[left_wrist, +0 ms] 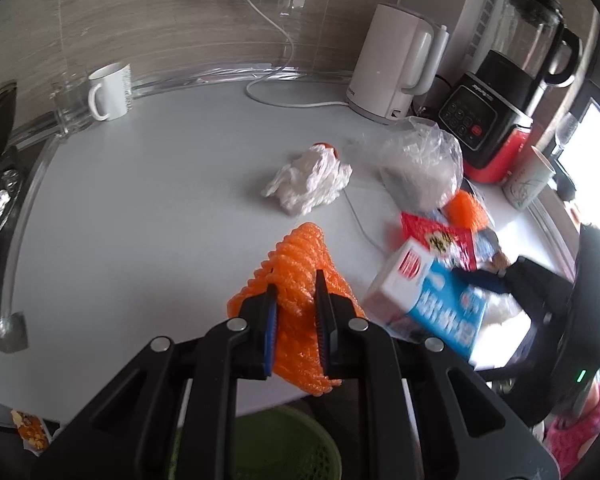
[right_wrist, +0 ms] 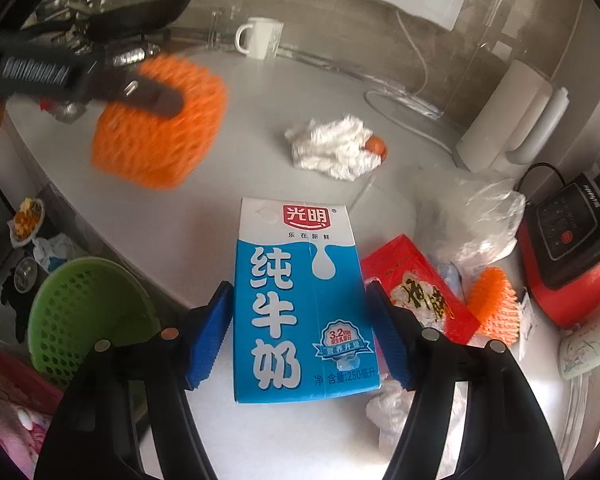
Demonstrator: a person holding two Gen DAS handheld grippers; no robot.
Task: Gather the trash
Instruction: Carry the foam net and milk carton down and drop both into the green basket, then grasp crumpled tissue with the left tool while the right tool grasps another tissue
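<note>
My left gripper (left_wrist: 296,284) is shut on an orange foam fruit net (left_wrist: 300,252) and holds it above the counter's front edge. The right wrist view shows that net (right_wrist: 160,136) hanging at the upper left. A blue and white milk carton (right_wrist: 300,300) lies flat on the white counter (right_wrist: 204,208). My right gripper (right_wrist: 298,286) straddles it, blue pads against both long sides. In the left wrist view the carton (left_wrist: 428,304) is blurred at the right. A green mesh basket (right_wrist: 84,312) stands below the counter edge, also under my left gripper (left_wrist: 284,444).
On the counter lie a crumpled white tissue (left_wrist: 308,184), a clear plastic bag (left_wrist: 416,156), a red packet (right_wrist: 416,288) and a second orange net (right_wrist: 492,304). A white kettle (left_wrist: 396,64), a blender (left_wrist: 500,92), a mug (left_wrist: 110,90) and a paper cup (left_wrist: 528,180) line the back and right.
</note>
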